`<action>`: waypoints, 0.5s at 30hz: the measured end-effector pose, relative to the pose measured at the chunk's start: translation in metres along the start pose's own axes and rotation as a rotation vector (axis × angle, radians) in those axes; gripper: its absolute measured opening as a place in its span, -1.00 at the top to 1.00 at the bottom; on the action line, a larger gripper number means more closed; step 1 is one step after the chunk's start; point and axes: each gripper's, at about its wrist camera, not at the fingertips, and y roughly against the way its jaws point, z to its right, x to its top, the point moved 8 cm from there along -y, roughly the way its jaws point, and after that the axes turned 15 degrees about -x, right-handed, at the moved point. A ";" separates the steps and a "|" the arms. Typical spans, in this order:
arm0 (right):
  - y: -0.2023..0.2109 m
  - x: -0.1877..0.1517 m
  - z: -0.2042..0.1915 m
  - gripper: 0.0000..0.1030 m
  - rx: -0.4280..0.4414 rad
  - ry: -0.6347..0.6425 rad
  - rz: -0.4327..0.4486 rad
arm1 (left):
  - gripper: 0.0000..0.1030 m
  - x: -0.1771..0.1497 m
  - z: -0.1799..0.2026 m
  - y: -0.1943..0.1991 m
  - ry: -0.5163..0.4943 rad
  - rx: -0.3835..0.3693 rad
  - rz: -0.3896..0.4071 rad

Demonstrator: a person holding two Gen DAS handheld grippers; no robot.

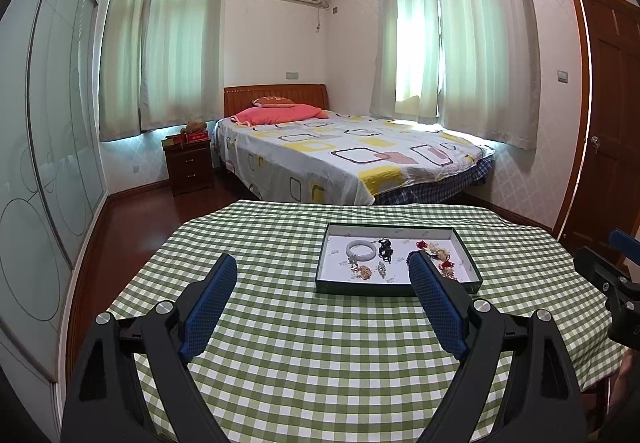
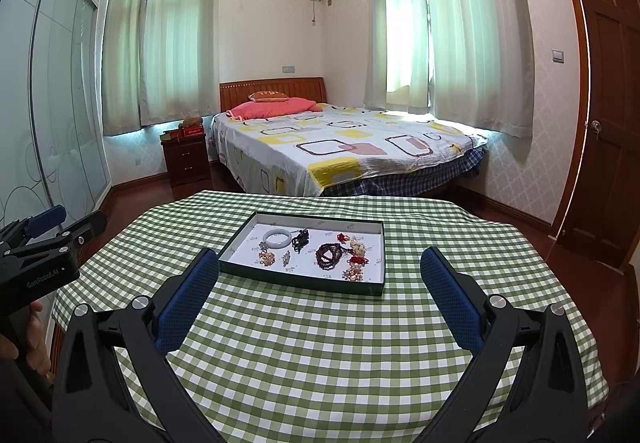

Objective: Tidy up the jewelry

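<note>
tabletop (image 2: 320,343): green-and-white check cloth covers it, carries one tray and nothing else that shows
bed (image 2: 344,147): beyond the tabletop's far edge, patterned sheet, pink pillow at the headboard
tray (image 2: 236,249): shallow, dark rim, white floor, sits toward the far edge of the tabletop, roughly mid-width; right wrist view has it slightly left of centre, left wrist view (image 1: 324,247) has it right of centre
left tongs (image 1: 322,271): spread wide, nothing between the blue pads, held over the near left part of the tabletop; right pad tip overlaps the tray's near rim in its own view, contact can't be told
right tongs (image 2: 319,263): spread wide, gripping nothing, over the near edge of the tabletop, pointing at the tray; left pad tip near the tray's near-left corner
dark bead bracelet (image 2: 328,253): coiled, mid tray, toward the right half
white bangle (image 2: 277,239): flat in the tray's far-left area
black cord piece (image 2: 301,239): just beside the bangle, on its right
red-and-cream cluster (image 2: 354,245): far-right area of the tray, touching the bead bracelet side
pale bead pile (image 2: 353,274): near-right corner of the tray
peach bead pile (image 2: 266,257): near-left area, below the bangle
small silver piece (image 2: 286,257): just right of the peach pile, too small to identify
</note>
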 end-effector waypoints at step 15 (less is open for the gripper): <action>-0.002 -0.001 -0.003 -0.91 0.002 0.001 -0.006 | -0.65 0.000 -0.001 0.000 0.004 0.000 -0.003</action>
